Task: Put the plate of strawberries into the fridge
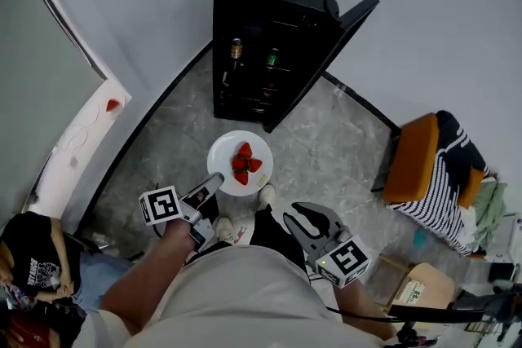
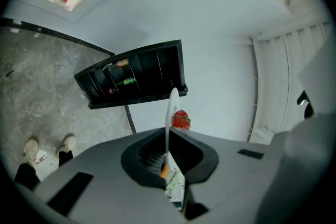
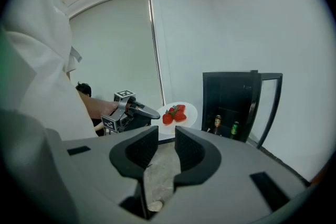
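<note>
A white plate [image 1: 223, 156] with a few red strawberries [image 1: 245, 161] hangs above the grey floor, just in front of the small black fridge [image 1: 269, 12]. The fridge door [image 1: 342, 33] stands open to the right. My left gripper [image 1: 214, 182] is shut on the plate's near rim. In the left gripper view the plate [image 2: 170, 113] shows edge-on between the jaws, with one strawberry [image 2: 181, 119] beside it. My right gripper [image 1: 300, 218] is held lower right of the plate, open and empty. The right gripper view also shows the plate [image 3: 189, 109] and the fridge [image 3: 231, 94].
Two bottles [image 1: 236, 50] [image 1: 272, 58] stand on a fridge shelf. An orange stool with a striped cloth [image 1: 424, 159] is at the right, with a cardboard box [image 1: 420, 285] below it. A white ledge [image 1: 77, 134] curves along the left. Another person [image 1: 28, 261] sits at the lower left.
</note>
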The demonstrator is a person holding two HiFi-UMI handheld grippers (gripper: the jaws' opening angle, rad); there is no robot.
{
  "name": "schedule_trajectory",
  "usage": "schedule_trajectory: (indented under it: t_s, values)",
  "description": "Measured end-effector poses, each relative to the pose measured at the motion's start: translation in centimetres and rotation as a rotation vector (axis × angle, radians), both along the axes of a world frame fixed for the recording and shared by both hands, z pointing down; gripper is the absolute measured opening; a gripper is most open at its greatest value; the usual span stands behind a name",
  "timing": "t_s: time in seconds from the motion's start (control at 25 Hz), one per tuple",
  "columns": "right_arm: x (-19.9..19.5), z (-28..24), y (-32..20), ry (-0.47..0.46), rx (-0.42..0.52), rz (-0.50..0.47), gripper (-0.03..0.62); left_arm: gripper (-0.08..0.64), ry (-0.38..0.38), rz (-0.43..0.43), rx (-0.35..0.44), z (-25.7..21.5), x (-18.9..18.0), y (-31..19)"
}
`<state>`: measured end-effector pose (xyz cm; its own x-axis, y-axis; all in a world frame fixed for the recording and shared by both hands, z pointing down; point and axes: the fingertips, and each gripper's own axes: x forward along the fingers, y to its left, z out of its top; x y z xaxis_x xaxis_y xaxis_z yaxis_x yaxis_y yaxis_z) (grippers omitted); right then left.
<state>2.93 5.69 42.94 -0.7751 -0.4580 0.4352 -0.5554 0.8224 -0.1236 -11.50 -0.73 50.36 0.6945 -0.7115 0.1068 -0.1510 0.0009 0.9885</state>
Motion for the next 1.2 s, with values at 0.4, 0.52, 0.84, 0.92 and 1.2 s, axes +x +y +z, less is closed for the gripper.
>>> schedule_trajectory:
  t_s: [0.4,0.52,0.84,0.92,1.2]
  values:
    - [-0.3,0.0,-7.2,0.065,0.102,-0.137,0.095,0.021,-0.068,-0.074,-0.008,2.2,0.6,-9.0]
    - [0.8,-0.2,-14.0,0.056,0.108,-0.181,0.095,0.021,-0.070,-0.128,-0.036,3.5,1.4,-16.1]
    - [6.1,0.6,-24.0,0.053,0.033,-0.198,0.095,0.020,-0.086,-0.220,-0.056,6.5,3.2,-28.3]
    - [8.0,1.7,-25.7,0.072,-0.008,-0.169,0.095,0.020,-0.097,-0.240,-0.064,7.4,3.4,-30.7]
    - [11.2,2.4,-30.0,0.043,-0.041,-0.170,0.095,0.020,-0.119,-0.296,-0.088,11.0,4.2,-38.7]
